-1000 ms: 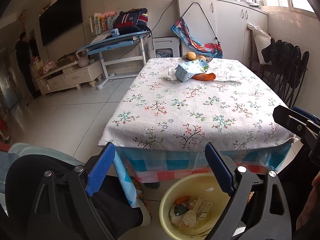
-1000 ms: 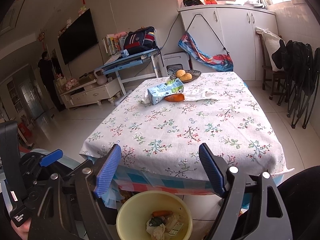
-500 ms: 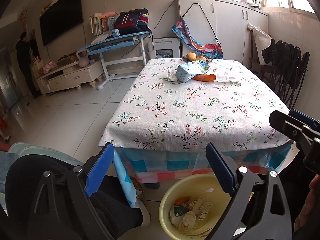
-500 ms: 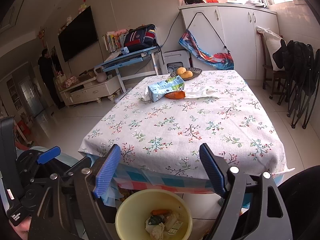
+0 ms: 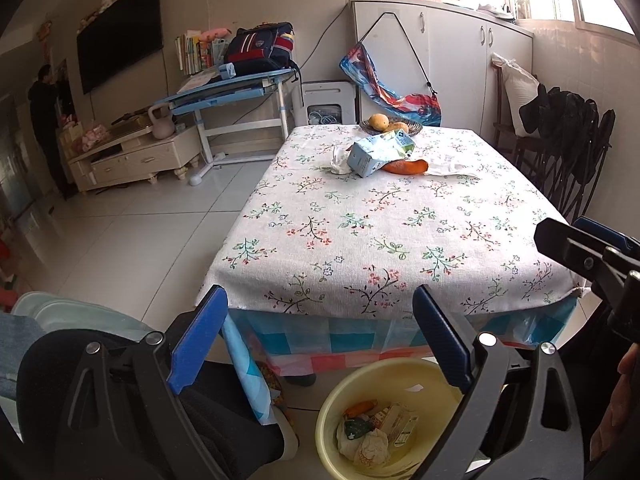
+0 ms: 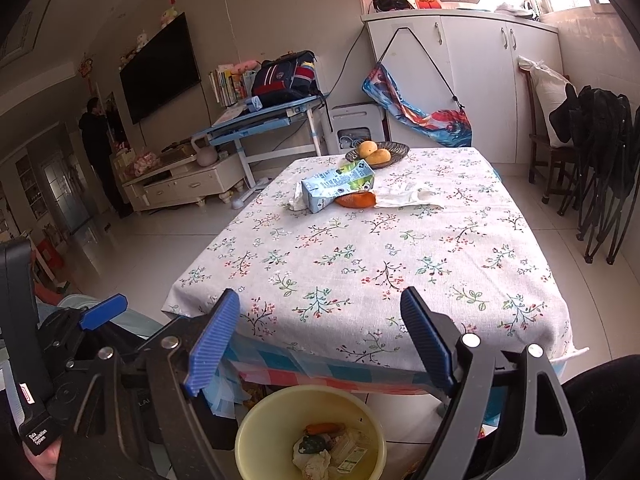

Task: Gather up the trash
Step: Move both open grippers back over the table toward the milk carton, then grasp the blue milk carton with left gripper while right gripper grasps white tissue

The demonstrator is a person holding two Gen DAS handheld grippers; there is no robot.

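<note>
The floral-clothed surface (image 6: pixel 360 264) is carrying a blue carton (image 6: pixel 338 187), orange wrapper (image 6: pixel 356 200) and crumpled tissue (image 5: pixel 339 159) at its far end; the yellow bin (image 6: pixel 256 432) is sitting below, both claws (image 5: pixel 318 340) (image 6: pixel 320 340) hanging wide and empty above it, the right's jaws just having widened

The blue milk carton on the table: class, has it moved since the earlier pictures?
No. The milk carton lies as before, propped over the orange peel, just in front of the fruit bowl on the floral tablecloth.
</note>
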